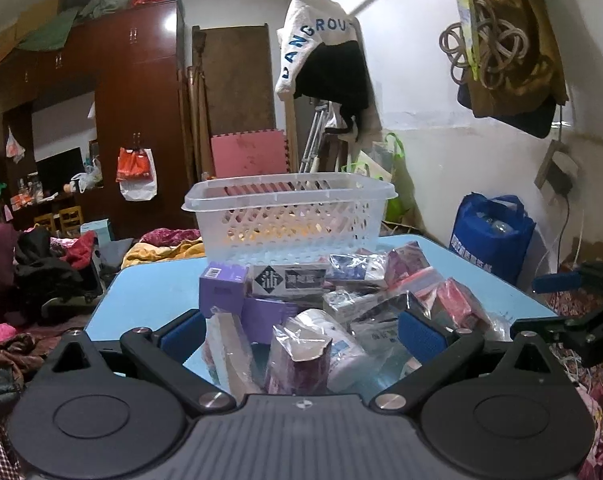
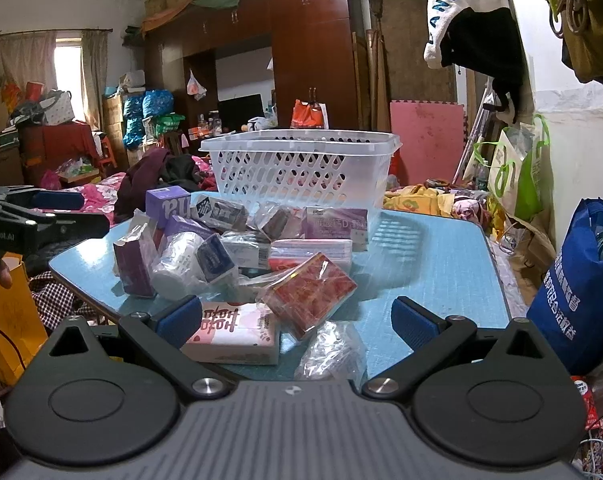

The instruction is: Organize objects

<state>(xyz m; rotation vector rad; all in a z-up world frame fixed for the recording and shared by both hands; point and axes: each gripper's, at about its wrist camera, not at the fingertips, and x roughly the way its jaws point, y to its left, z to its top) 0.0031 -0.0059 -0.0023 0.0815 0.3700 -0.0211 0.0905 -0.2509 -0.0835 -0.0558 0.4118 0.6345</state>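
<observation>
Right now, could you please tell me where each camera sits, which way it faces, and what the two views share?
Left wrist: on the left hand-held gripper, facing the pile of boxes and the basket; its own open fingers show, the right hand-held gripper at right.
Right wrist: on the right hand-held gripper, facing the pile from its right; open fingers show, plus the left hand-held gripper and part of a hand at left.
Shared: basket, blue table, wardrobe.

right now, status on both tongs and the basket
Left tongs open, empty, over pile. Right tongs open, empty. Basket upright at table's far side, looks empty. Boxes and packets heaped in front, none sorted.
</observation>
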